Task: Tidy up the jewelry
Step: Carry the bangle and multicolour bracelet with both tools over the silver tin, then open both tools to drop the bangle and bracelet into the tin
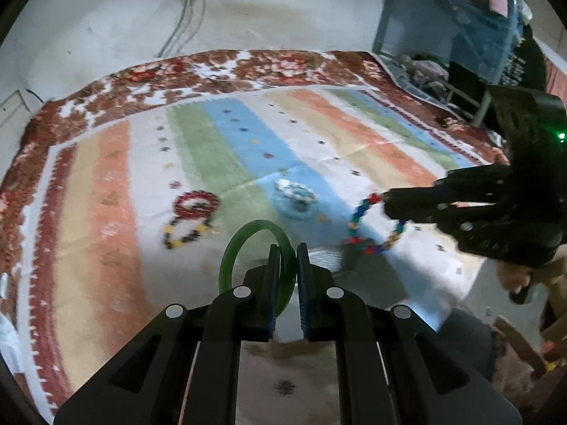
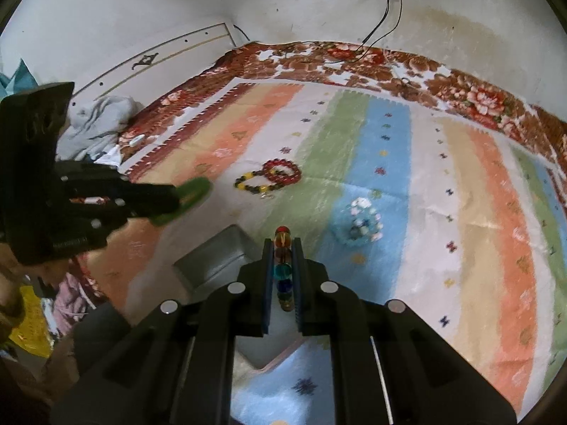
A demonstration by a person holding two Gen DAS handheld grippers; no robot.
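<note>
The left gripper [image 1: 287,251] is closed on a green bangle [image 1: 248,244], whose ring stands up and to the left of its fingers. The right gripper [image 2: 282,244] is clamped on a multicolored bead bracelet [image 2: 282,265]; its own view shows only a stacked column of beads between the fingers, while the left view shows the bracelet's full loop [image 1: 368,226] hanging from that gripper [image 1: 386,205], above the striped cloth [image 1: 248,148]. Ahead of both grippers lie a red bead bracelet [image 1: 195,205], touching a black-and-yellow bead bracelet [image 1: 184,235], and a pale blue beaded piece [image 1: 296,196]. Only the right view shows a grey box [image 2: 212,262] just left of its fingers.
</note>
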